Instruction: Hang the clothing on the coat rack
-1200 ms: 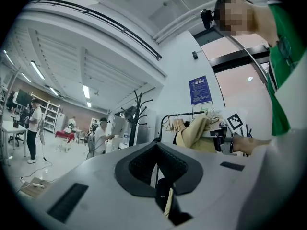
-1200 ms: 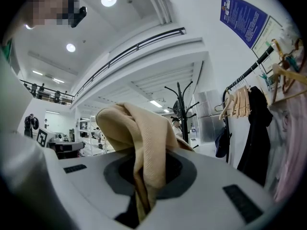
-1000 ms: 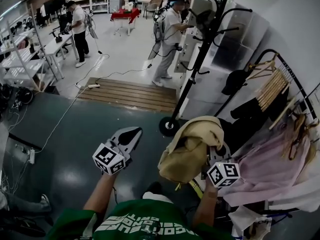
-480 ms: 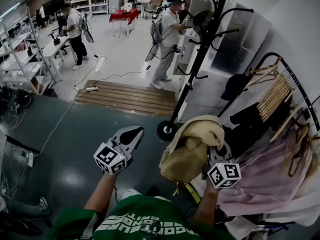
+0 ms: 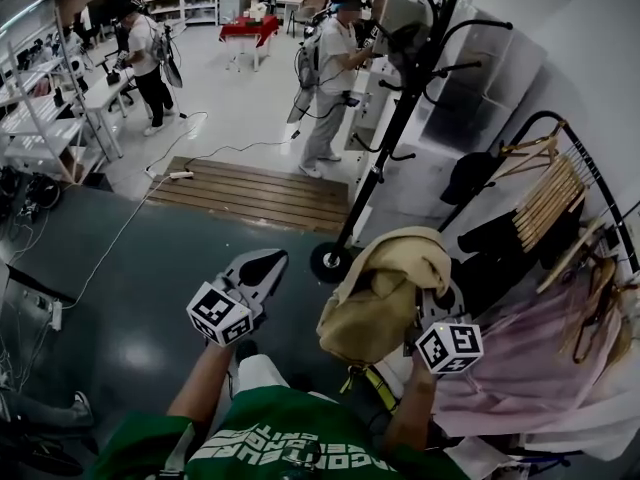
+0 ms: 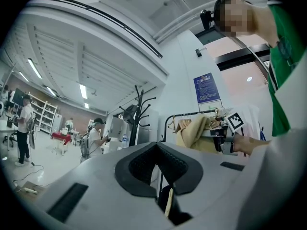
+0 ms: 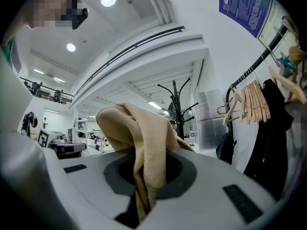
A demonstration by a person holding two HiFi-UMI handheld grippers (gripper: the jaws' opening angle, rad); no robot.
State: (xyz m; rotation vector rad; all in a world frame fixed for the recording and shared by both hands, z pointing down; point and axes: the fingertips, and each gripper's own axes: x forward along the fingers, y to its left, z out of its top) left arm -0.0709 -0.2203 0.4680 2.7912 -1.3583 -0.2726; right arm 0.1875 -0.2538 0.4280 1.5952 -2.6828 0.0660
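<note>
The floor (image 5: 150, 298) is dark grey and shiny close by, and pale farther off. A flat step of wooden slats (image 5: 260, 190) lies where the two parts meet. The coat rack (image 5: 329, 262) stands on its round black foot on the dark part, just beside the wood. A white plug strip (image 5: 181, 174) lies at the step's far left corner.

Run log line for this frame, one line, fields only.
right tongs: shut on beige garment | left tongs: shut, empty | coat rack: ahead, garment not yet hung
</note>
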